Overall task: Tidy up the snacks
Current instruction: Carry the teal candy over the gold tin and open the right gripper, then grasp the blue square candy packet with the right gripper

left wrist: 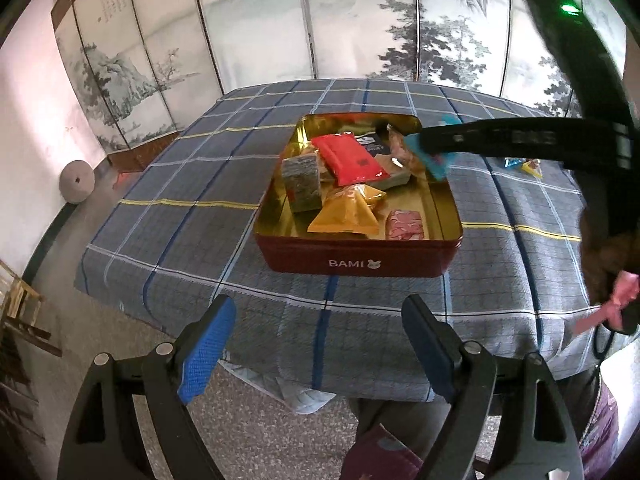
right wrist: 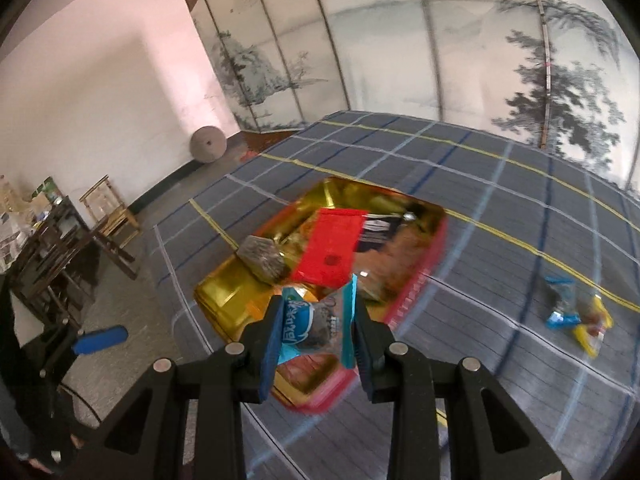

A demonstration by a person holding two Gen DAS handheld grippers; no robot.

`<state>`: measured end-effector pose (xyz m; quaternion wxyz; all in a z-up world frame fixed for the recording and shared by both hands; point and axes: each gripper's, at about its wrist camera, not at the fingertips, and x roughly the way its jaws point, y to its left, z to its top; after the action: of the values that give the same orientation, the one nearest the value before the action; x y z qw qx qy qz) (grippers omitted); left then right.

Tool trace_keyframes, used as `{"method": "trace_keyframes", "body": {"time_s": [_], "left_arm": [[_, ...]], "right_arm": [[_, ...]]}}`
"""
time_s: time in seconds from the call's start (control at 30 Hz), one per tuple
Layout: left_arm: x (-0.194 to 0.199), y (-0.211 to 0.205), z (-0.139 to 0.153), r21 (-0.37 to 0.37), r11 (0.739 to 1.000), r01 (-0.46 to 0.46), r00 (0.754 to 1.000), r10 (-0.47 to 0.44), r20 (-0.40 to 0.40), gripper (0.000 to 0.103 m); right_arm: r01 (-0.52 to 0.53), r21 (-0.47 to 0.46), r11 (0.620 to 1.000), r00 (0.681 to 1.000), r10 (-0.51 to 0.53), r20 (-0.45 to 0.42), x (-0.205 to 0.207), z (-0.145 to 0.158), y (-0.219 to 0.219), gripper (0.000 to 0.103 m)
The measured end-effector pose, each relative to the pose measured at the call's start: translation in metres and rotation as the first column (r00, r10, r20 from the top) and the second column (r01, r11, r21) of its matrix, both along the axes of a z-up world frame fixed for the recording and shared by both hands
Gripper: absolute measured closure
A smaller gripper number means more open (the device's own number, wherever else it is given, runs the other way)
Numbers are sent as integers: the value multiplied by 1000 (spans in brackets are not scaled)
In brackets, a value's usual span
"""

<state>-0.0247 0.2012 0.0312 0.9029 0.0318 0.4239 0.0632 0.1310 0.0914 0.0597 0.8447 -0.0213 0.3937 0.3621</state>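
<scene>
Two grippers share this moment over a table draped in a blue-grey plaid cloth [left wrist: 192,184]. Farthest left, the left gripper [left wrist: 320,344] hangs at the near table edge with its jaws spread wide and nothing between them — the blue-padded finger [left wrist: 206,354] and its dark partner both stand clear of the cloth. Ahead of it, in the middle of the table, sits the red rectangular tin with a gold interior [left wrist: 356,258] (its near wall reads BAMI), already holding several snacks: a dark grey-green block-shaped packet [left wrist: 300,186] at the left, a flat red packet [left wrist: 348,156] lying across the pile, a yellow-orange pillow bag [left wrist: 352,212] nearer the front, and a small pink-and-white wrapped piece [left wrist: 405,225] on the tin floor by the right wall. Over the tin's right side, the right gripper [right wrist: 316,332] is clamped on a clear snack packet with teal-blue ends [right wrist: 310,322], holding it above the tin. Further right, well apart from the tin, two small wrapped snacks — one blue, one yellow [right wrist: 576,308] — lie together on the cloth. Behind the table stands a folding screen painted with ink pines and hills [left wrist: 360,28].
</scene>
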Motion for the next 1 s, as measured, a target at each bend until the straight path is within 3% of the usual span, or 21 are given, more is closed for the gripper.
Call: {"method": "trace_keyframes", "body": {"time_s": [0.27,0.4,0.53,0.67,0.83,0.9,1.0], "left_arm": [[2,8,-4,-9,1000,-11,1000,11,-12,21],[4,9,-7,-12,1000,-16,1000,15,-24,21],[2,10,-5,-10,1000,-16,1000,16,-16,21],[1,7,-2,-19,1000,-9,1000,9,-4,21],[6,-8,-7,-47,999,27,999,-29,-33,21],[5,-18,-8,-38,998,52,998,-53,-36,21],[2,-29,-5,-3,997,79,997,-79,-23,21]], "right_arm": [[-1,-49,999,999,-2,-46,30,-23,32,69],[34,-14,999,996,-35,-80,41,-29,28,56],[100,44,994,994,-97,-55,33,-23,-6,56],[184,34,982,983,-183,-32,14,-32,-65,56],[327,7,945,941,-324,-97,14,-53,-138,56],[358,14,934,930,-355,-100,25,-51,-150,56],[346,-29,938,937,-347,-38,41,-44,-149,54]]}}
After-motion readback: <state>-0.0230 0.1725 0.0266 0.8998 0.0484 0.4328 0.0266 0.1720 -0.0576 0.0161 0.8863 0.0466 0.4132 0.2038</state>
